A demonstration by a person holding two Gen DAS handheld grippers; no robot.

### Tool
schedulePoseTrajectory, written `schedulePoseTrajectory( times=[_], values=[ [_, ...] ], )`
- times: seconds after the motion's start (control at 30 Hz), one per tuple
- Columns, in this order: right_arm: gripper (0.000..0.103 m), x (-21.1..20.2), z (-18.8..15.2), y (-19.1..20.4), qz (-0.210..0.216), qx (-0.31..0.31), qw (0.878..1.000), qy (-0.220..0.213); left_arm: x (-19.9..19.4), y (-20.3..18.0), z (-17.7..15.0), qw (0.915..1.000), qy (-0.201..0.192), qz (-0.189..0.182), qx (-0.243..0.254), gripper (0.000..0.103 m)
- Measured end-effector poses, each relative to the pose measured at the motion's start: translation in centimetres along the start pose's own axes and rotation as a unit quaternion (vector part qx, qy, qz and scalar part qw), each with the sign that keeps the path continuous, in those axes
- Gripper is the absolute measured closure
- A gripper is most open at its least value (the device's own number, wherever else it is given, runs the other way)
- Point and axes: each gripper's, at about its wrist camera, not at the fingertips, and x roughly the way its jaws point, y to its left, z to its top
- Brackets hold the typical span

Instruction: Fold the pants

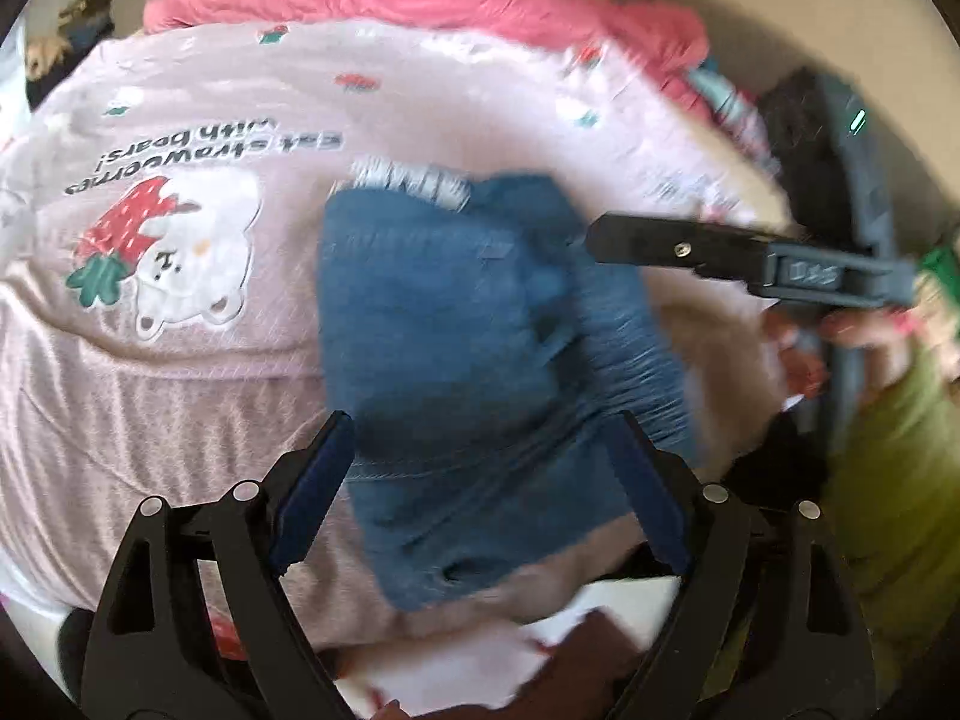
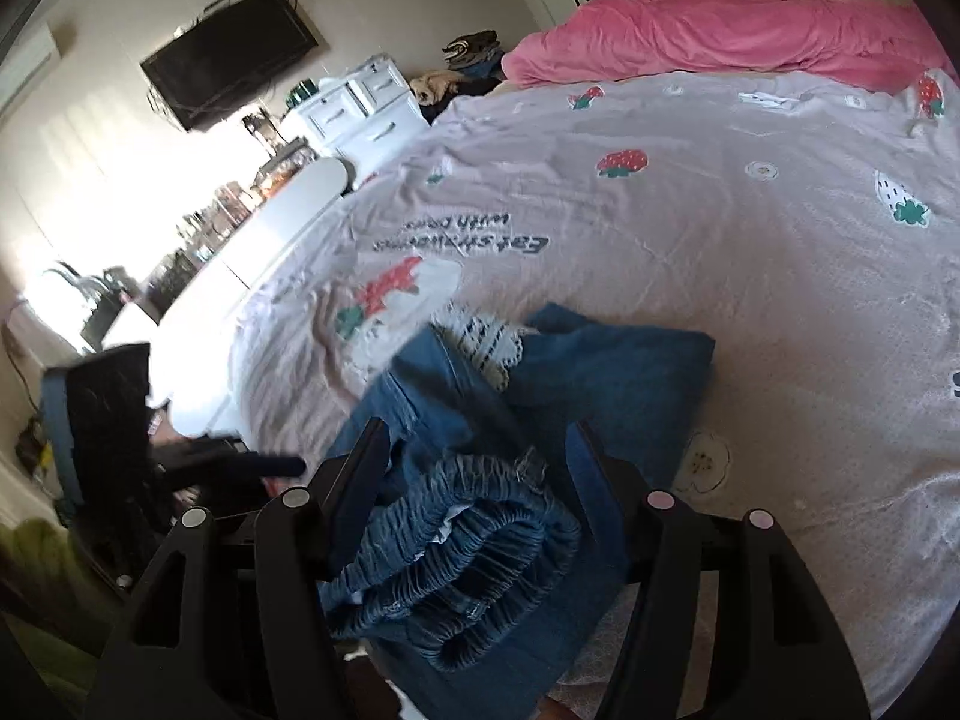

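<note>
Blue denim pants (image 1: 468, 348) lie folded in a bundle on a pink strawberry-print bedspread (image 1: 180, 396). A white lace hem (image 1: 414, 180) shows at their far end. My left gripper (image 1: 480, 444) is open, its fingers standing either side of the pants' near edge. My right gripper (image 2: 474, 450) is open over the elastic waistband (image 2: 468, 570), which lies between its fingers. In the left wrist view the right gripper (image 1: 606, 240) reaches in from the right at the pants' far corner. In the right wrist view the pants (image 2: 600, 372) lie near the bed's front edge.
A pink duvet (image 2: 720, 30) is bunched at the far end of the bed. A white dresser (image 2: 360, 108) and a wall television (image 2: 234, 54) stand to the left. A green sleeve (image 1: 888, 480) shows at the right. Cluttered shelves sit along the left wall.
</note>
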Motion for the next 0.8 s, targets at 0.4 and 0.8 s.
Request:
schedulePoseTrajectory(
  times=[0.4, 0.8],
  values=[
    [0.038, 2.2, -1.9, -0.4, -0.081, -0.011, 0.996, 0.04, 0.9, -0.8, -0.6, 0.9999, 0.011, 0.005, 0.003, 0.022],
    [0.027, -6.5, -4.8, 1.4, -0.107, -0.018, 0.992, -0.066, -3.4, 3.0, 1.3, 0.9988, -0.039, 0.002, -0.028, 0.02]
  ],
)
